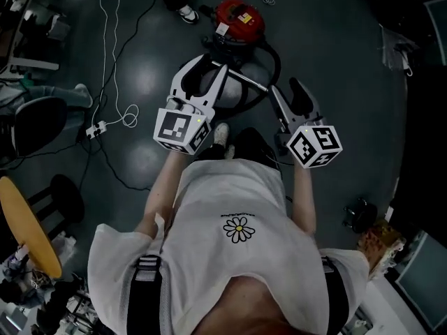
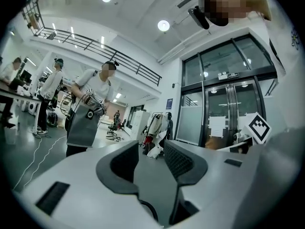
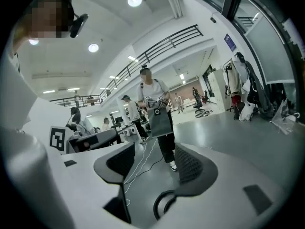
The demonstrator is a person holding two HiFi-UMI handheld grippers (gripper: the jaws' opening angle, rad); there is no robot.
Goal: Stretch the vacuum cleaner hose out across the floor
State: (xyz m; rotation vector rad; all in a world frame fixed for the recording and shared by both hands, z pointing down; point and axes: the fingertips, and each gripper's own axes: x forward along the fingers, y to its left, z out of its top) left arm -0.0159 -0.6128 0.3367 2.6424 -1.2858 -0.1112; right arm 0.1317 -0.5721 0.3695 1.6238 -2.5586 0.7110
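Observation:
The red vacuum cleaner (image 1: 237, 19) stands on the dark floor ahead of me in the head view. Its black hose (image 1: 277, 65) curls round its right side and back toward my feet, ending in a silver tube (image 1: 244, 80). My left gripper (image 1: 204, 67) hovers above the tube, its jaws apart with nothing between them. To the right of the hose loop my right gripper (image 1: 288, 89) is held the same way. The left gripper (image 2: 151, 154) and the right gripper (image 3: 150, 163) show only room and floor between their jaws in their own views.
White cables (image 1: 105, 47) run down the floor at the left to a power strip (image 1: 96, 128). A bystander's shoe (image 1: 187, 12) stands just left of the vacuum. A black chair (image 1: 35, 121), a yellow round top (image 1: 28, 229) and a black stool (image 1: 66, 190) crowd the left. Glass doors (image 2: 228, 109).

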